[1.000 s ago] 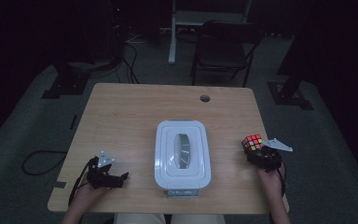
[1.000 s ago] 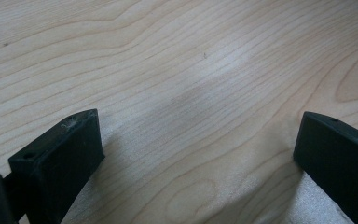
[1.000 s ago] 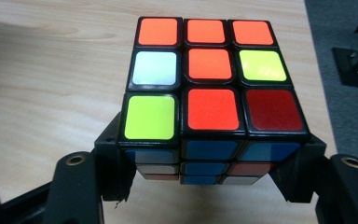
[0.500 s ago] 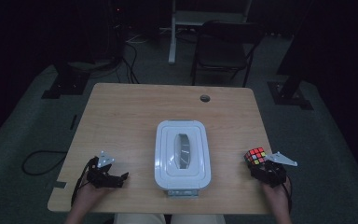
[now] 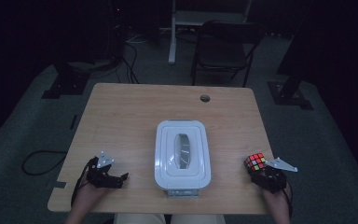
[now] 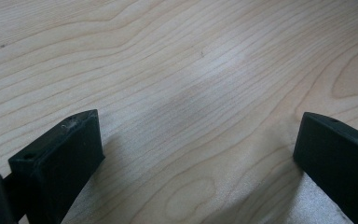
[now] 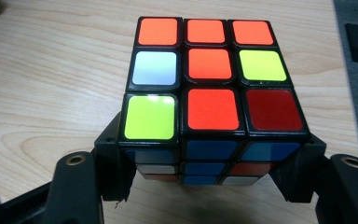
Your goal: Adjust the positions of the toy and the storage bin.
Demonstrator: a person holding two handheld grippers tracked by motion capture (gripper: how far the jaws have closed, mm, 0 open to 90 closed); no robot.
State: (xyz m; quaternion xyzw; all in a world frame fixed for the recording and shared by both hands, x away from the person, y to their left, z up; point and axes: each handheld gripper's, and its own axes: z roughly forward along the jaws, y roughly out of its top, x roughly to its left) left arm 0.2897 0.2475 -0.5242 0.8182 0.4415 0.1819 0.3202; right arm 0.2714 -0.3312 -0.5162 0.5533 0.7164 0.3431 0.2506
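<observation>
Setting: dim lab or office workroom. Evidence: light wooden desk (image 5: pixel 135 121) with a round cable hole (image 5: pixel 205 98); grey carpeted floor (image 5: pixel 28 135); empty dark chair (image 5: pixel 226 46) behind the desk; white desk leg (image 5: pixel 172 32) beyond; black stand bases (image 5: pixel 65 86) and loose cables (image 5: pixel 130 65) on the floor.

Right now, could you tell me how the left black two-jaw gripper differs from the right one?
The left gripper stands open with bare wooden table between its jaws; the right gripper is shut on the multicoloured puzzle cube. Left sits by the table's left front edge, right by its right. Both are hand-held.
</observation>
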